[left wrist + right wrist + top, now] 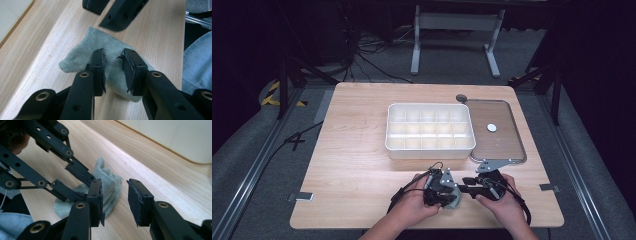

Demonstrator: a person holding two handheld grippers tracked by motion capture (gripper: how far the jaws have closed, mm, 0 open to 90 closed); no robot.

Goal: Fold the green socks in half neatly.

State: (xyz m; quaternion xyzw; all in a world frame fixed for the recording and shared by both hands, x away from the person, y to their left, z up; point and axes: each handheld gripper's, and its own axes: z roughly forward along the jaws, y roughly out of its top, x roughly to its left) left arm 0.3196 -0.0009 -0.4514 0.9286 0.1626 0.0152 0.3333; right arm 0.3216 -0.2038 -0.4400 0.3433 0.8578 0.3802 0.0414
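Near the table's (362, 145) front edge a grey-green cloth (107, 50) lies bunched on the wood. The left gripper (113, 70) has its jaws narrowly parted, with a fold of cloth between them; whether the pads pinch it cannot be told. The right gripper (115, 202) faces it just beside the cloth, jaws open and holding nothing. Behind stand a white divided tray (430, 131) and a flat lid (499, 132) touching its right side. From above, hands and grippers hide most of the cloth.
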